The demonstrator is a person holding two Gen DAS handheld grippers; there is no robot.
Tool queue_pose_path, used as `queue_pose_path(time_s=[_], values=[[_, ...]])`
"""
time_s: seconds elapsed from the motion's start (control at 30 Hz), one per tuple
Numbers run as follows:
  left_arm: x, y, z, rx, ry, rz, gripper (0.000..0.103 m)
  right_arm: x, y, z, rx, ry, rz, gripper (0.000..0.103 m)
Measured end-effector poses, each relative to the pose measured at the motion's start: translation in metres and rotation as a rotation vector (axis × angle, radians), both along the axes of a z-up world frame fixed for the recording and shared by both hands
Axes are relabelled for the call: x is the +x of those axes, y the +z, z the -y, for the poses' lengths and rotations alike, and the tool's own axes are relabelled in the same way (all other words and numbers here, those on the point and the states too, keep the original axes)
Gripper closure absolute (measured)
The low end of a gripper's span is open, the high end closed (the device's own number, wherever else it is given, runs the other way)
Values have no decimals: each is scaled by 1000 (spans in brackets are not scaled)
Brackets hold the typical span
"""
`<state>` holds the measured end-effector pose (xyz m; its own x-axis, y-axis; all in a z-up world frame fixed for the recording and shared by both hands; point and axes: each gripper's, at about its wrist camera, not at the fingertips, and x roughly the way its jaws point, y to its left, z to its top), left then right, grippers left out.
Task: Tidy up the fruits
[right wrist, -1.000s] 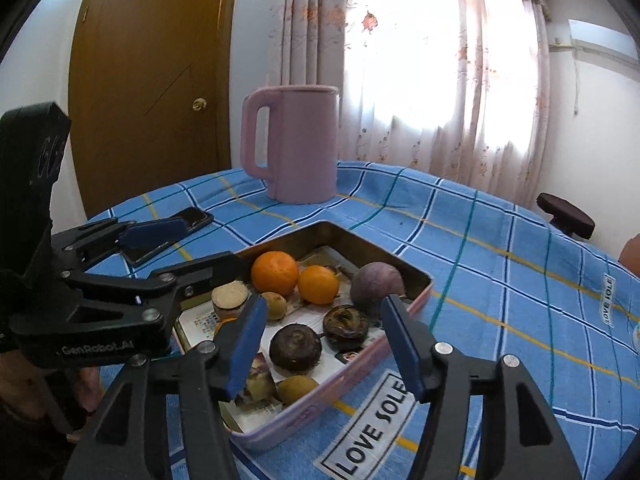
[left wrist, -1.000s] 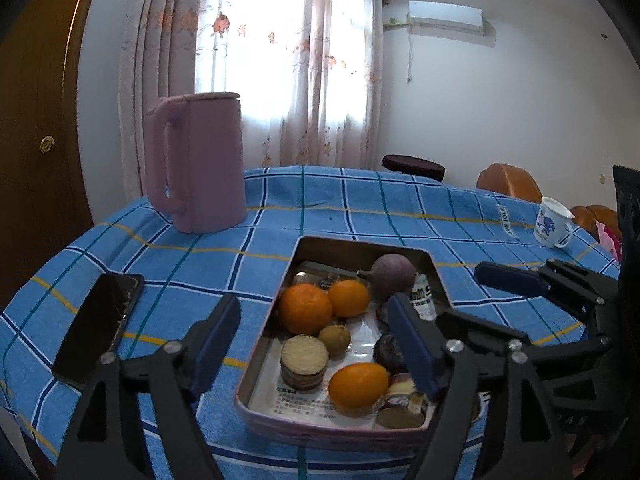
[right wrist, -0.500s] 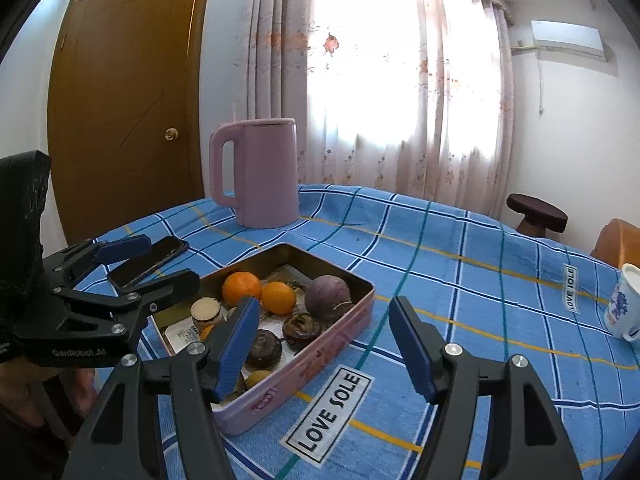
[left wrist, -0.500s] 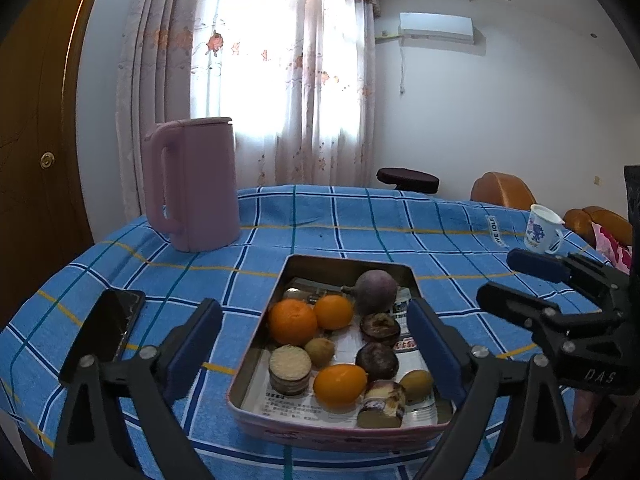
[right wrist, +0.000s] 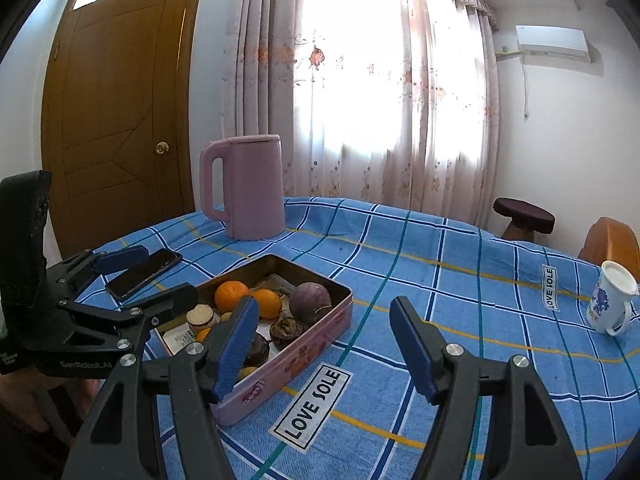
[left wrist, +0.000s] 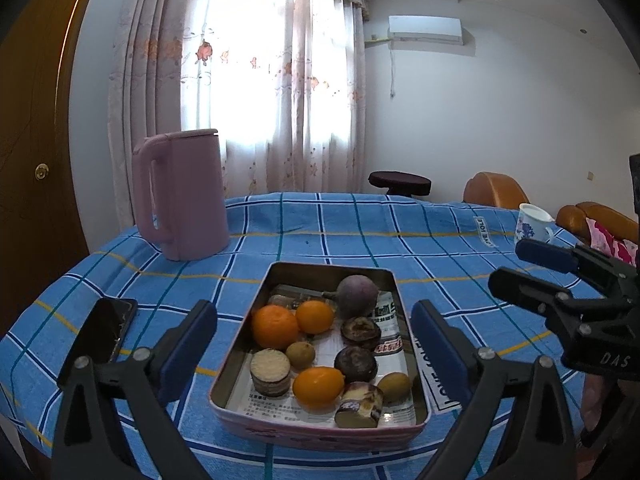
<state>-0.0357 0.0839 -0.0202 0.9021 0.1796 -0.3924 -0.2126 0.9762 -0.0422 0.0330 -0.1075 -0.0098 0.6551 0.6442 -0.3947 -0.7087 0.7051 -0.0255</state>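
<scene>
Both tongs gape wide w/ nothing between the pads. Left gripper (left wrist: 314, 348) hangs above the near end of the tin tray (left wrist: 240, 334), its blue pads either side of the tray but up off it, not touching. Right gripper (right wrist: 324, 344) sits to the tray's right, over bare blue check tablecloth (right wrist: 460, 280); its left pad overlaps the tray's right rim in view, contact can't be told.

Fruit is all inside the tray, on printed paper lining: big orange (left wrist: 275, 327) & smaller orange (left wrist: 315, 317) side by side at mid-left, purple round fruit (left wrist: 357, 295) at the far end, two dark wrinkled fruits (left wrist: 361, 330) down the right side, a third orange (left wrist: 318, 387) near the front. Small green-brown fruit (left wrist: 301, 355) sits between the oranges, another at front right (left wrist: 394, 387). Sliced stack (left wrist: 270, 372) front left, cut piece (left wrist: 359, 400) at front rim.

Around the tray: pink kettle (left wrist: 180, 194) far left, phone (left wrist: 105, 330) lying flat on the left, mug (right wrist: 612, 302) well apart at the right edge. "LOVE SOLE" label (right wrist: 314, 406) just beside the tray's near corner.
</scene>
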Motion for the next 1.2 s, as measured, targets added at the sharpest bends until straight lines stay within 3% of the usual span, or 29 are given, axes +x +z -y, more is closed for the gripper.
queue_pose_path(time_s=[1.2], values=[[2, 7, 20, 56, 10, 23, 0, -2, 9, 28, 12, -58, 49, 33]])
